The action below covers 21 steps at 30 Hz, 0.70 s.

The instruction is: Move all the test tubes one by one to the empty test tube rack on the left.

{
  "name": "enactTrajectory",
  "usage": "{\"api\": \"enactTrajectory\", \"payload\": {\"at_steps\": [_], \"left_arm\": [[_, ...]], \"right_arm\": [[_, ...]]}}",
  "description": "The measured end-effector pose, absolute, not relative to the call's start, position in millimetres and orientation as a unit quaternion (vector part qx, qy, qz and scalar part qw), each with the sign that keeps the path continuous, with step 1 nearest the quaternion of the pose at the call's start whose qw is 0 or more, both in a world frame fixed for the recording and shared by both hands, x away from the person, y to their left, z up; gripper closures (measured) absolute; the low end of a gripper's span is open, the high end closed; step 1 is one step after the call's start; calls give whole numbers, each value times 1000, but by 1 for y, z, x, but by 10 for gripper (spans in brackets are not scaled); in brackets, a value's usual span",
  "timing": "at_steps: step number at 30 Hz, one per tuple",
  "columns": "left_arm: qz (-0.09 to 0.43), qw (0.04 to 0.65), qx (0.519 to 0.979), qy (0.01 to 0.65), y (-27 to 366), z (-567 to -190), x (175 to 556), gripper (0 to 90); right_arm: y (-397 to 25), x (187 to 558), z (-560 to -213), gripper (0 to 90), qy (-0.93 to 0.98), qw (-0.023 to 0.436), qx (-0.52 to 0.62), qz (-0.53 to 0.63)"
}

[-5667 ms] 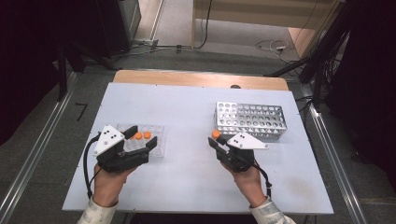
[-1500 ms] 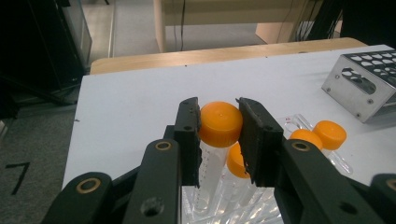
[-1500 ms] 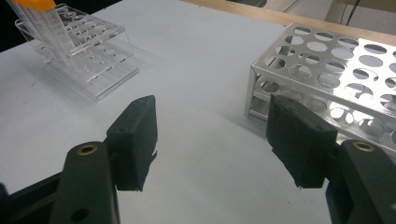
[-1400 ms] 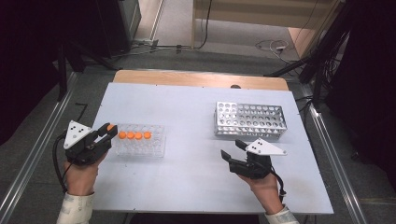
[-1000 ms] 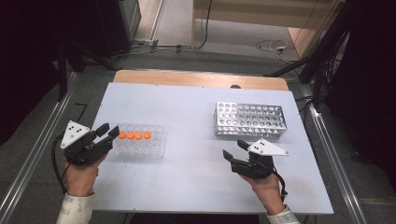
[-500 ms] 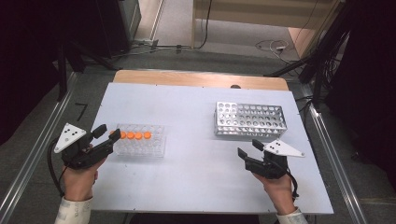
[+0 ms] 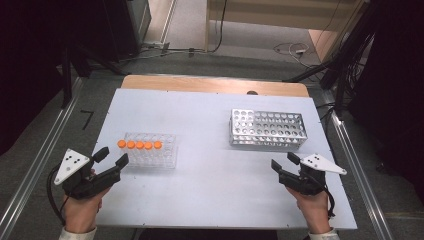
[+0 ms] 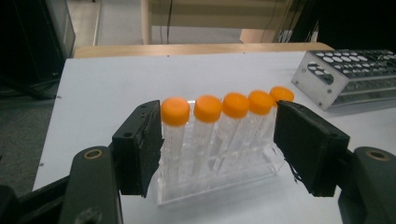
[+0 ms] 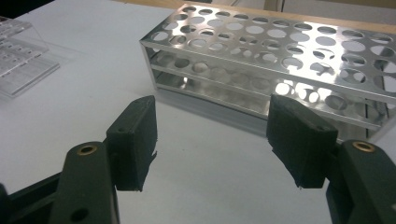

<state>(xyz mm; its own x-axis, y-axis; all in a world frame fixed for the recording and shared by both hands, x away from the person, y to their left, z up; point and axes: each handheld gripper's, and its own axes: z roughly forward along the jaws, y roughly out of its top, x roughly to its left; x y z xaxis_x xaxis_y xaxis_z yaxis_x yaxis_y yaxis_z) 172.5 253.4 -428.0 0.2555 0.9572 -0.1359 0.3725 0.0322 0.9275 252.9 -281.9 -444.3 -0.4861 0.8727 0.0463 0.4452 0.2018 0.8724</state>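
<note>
The left gripper (image 7: 111, 156), jaws apart and empty, sits just beside the clear rack (image 7: 150, 150) at the table's (image 7: 210, 115) left, hiding its near end in the left gripper view. Five orange-capped tubes (image 8: 224, 105) stand upright, their row running left-right. The right gripper (image 7: 285, 162), also parted, rests near the metal rack (image 7: 267, 129).
</note>
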Motion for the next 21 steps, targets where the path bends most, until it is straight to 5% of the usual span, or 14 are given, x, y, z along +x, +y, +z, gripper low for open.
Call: {"api": "enactTrajectory", "payload": {"at_steps": [21], "left_arm": [[304,472,619,549,261,-459,160,258]], "right_arm": [[-318,244,-449,314,718,256,478,436]]}}
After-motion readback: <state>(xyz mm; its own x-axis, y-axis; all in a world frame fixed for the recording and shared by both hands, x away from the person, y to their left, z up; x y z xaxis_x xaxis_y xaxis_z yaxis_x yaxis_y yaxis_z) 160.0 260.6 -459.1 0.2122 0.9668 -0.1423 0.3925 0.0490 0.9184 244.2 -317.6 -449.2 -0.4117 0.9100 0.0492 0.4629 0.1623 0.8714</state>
